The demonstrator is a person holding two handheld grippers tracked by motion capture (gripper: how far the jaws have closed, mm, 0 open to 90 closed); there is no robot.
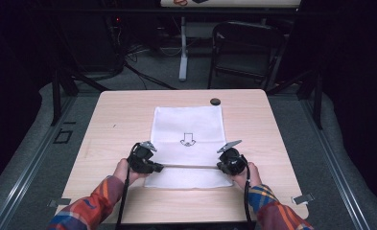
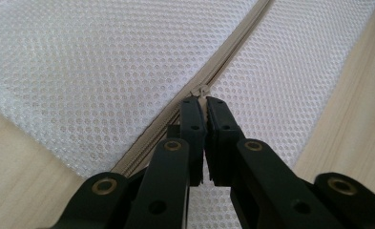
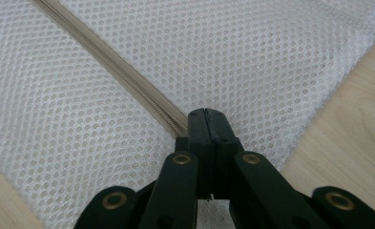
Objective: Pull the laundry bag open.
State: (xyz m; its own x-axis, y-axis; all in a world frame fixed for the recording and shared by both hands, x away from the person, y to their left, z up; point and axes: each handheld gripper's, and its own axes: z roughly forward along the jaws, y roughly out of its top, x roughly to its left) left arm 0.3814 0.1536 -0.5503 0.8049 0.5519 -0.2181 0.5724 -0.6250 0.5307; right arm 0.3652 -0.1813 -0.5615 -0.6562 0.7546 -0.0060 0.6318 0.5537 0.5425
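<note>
A white mesh bag point(image 1: 188, 125) lies flat in the middle of the wooden table point(image 1: 119, 120), a black arrow mark point(image 1: 188, 139) printed on it. A beige zipper point(image 1: 191, 166) runs across its near part. My left gripper point(image 1: 159, 167) is at the zipper's left end. In the left gripper view my left gripper point(image 2: 203, 99) is shut on the small zipper pull point(image 2: 203, 90), with the zipper point(image 2: 233, 52) running away up and right. My right gripper point(image 1: 219, 166) is at the zipper's right end. There my right gripper point(image 3: 205, 112) is shut on the zipper tape point(image 3: 128, 71) and mesh point(image 3: 252, 57).
A small dark round object point(image 1: 215, 101) sits on the table just beyond the bag's far right corner. Behind the table stand a black folding chair point(image 1: 246, 48) and a white table leg point(image 1: 183, 48). Bare wood point(image 1: 272, 134) flanks the bag on both sides.
</note>
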